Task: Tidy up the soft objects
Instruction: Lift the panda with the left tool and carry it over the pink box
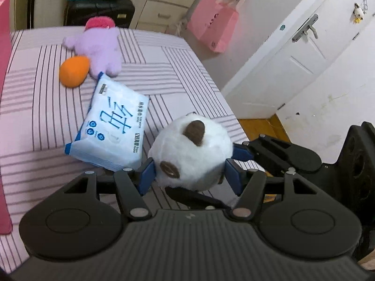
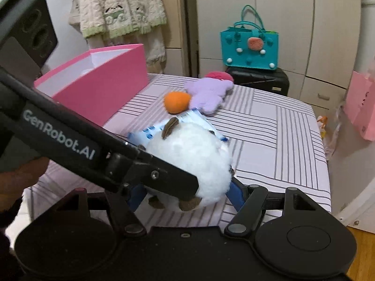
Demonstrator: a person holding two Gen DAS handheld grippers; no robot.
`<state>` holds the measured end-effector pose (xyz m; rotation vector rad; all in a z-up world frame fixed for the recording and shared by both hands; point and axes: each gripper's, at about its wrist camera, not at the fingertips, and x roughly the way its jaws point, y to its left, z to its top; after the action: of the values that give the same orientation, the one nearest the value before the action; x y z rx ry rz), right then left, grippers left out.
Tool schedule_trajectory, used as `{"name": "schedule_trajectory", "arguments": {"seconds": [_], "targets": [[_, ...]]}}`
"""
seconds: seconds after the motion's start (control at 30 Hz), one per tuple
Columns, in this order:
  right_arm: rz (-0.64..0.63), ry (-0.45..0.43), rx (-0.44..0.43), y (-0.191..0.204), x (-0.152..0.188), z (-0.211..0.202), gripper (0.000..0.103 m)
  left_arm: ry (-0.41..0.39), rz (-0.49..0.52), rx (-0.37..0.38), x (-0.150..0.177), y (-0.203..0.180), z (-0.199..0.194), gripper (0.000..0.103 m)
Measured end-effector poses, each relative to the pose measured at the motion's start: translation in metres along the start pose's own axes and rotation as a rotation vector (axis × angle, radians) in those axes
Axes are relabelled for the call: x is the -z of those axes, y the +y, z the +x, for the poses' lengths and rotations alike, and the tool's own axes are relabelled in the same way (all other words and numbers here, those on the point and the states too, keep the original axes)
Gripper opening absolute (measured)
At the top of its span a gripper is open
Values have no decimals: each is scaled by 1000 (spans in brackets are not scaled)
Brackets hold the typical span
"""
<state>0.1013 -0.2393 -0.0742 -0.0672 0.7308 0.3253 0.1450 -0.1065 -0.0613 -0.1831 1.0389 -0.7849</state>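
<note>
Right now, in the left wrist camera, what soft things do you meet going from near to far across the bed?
White fluffy ball toy → blue wipes pack → orange egg-shaped toy → purple plush.

Place: a bedroom in a home.
Bed [image 1: 164,70]: covered by a pink sheet with grey stripe blocks, filling most of both views.
Storage: tall cream wardrobe [image 2: 281,11] with drawers behind the bed; black suitcase [image 2: 260,79] standing before it, topped by a teal felt handbag [image 2: 249,48].
Clothing: a knitted cream garment [image 2: 121,4] hanging by the wall (trimmed in green).
Door: white panelled door [image 1: 293,53] with a metal lever handle, a small plush charm hung on it.
Personal clutter: pink paper bag [image 1: 212,29] hanging near the wardrobe; open pink box [image 2: 100,79] on the bed.
Floor: orange-brown wood floor [image 1: 262,126] beside the bed.
</note>
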Motion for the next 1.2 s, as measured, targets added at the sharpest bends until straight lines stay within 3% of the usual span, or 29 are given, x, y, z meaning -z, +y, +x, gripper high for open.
{"name": "schedule_trajectory", "arguments": {"seconds": [0.4, 0.7, 1.2], "targets": [[-102, 33, -24, 34, -24, -30, 75, 17, -20, 41, 3, 1, -45, 62], [-164, 61, -69, 50, -38, -44, 75, 34, -33, 27, 8, 0, -72, 62], [-341, -41, -136, 109, -87, -54, 75, -133, -50, -58, 11, 16, -152, 62]]}}
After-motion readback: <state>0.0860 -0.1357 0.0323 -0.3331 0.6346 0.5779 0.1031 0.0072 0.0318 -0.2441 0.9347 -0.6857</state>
